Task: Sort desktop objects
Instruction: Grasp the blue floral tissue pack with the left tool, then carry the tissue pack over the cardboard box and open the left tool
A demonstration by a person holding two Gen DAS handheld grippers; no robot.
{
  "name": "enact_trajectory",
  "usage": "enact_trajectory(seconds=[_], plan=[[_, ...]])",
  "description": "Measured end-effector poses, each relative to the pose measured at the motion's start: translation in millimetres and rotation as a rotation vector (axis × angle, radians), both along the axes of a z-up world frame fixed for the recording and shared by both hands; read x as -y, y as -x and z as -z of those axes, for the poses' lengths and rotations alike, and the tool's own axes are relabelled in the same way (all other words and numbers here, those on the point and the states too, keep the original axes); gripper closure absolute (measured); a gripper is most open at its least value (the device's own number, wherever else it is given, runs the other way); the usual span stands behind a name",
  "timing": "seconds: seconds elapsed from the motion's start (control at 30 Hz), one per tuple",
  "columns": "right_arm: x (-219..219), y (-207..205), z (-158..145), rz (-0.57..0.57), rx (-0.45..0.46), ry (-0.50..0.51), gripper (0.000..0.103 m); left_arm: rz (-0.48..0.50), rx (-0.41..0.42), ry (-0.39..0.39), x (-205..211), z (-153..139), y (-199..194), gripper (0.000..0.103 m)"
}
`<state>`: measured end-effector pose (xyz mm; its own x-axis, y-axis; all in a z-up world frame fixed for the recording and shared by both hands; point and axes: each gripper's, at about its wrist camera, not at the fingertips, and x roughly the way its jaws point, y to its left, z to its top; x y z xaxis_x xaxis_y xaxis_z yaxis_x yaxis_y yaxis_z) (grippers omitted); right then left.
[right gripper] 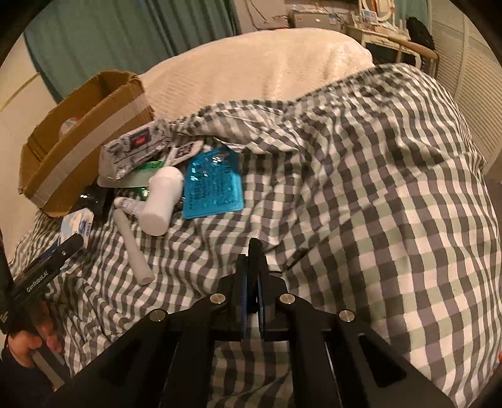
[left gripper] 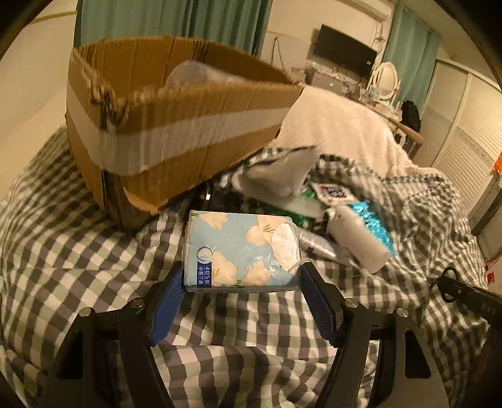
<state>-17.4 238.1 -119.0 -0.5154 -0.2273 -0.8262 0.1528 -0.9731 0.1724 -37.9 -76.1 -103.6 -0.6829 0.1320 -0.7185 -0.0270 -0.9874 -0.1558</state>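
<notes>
This is a bedroom in a home. The work surface is a bed spread with a grey, green and white checked duvet [right gripper: 360, 194], with a cream textured blanket [right gripper: 251, 66] bunched beyond it. Teal curtains [left gripper: 175, 18] hang along the back wall, and a dark flat screen [left gripper: 343, 51] is mounted above a cluttered unit. A white dressing table [right gripper: 386, 40] carries an oval mirror [left gripper: 385, 80] (small bottles crowd its top), and louvred wardrobe doors [left gripper: 461, 147] line the right-hand wall. Warm, dim indoor lighting colours everything.
</notes>
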Motion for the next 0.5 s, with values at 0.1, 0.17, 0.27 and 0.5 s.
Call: enact_trajectory(seconds=[0.1,0.17,0.27,0.5], plan=[[9,-6,-12,-0.037,-0.043,-0.012,0.099,0.009,-0.048,-0.001,-1,-14,-6,0.029],[15,-10,-23,-0.062,-0.073,-0.007,0.099,0.010,-0.086,0.003,-1,-27,-10,0.029],[28,-14,-43,-0.109,-0.110,0.026,0.099,0.006,-0.141,-0.012,3,-48,-16,0.029],[81,-15,-95,-0.273,-0.204,0.066,0.099,-0.022,-0.223,-0.040,21,-97,-18,0.029]])
